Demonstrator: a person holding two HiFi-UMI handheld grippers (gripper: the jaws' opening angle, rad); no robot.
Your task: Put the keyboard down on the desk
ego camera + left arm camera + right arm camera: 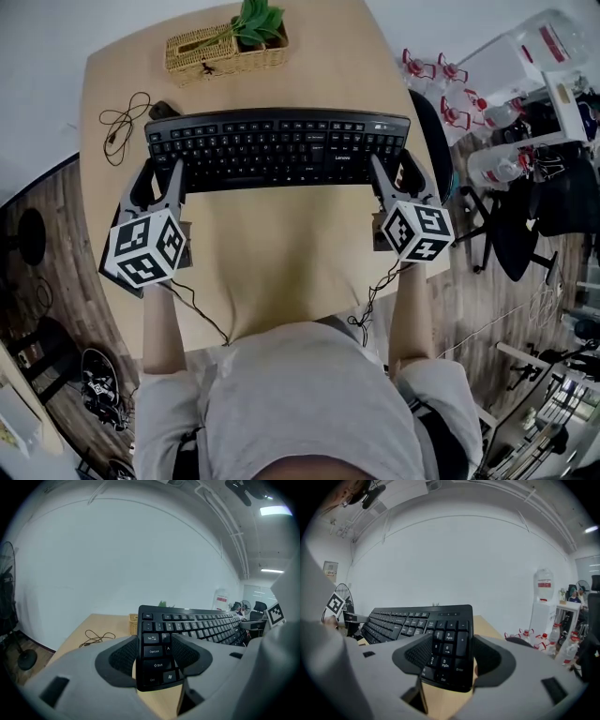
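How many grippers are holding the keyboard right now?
2. The left gripper clamps the keyboard at its Caps Lock end, and the right gripper clamps its number-pad end. Neither is hidden.

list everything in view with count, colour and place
keyboard: 1, black, over the desk's far half, gripped at both ends
desk: 1, light wood, centre
basket: 1, tan wicker, desk's far edge
plant: 1, green, at the basket's right end
cable: 1, black, desk's far left
bottles: several, red-capped, floor at right
shirt: 1, grey, on the person, bottom
left gripper: 1, grey, shut on the keyboard's left end
right gripper: 1, grey, shut on its right end
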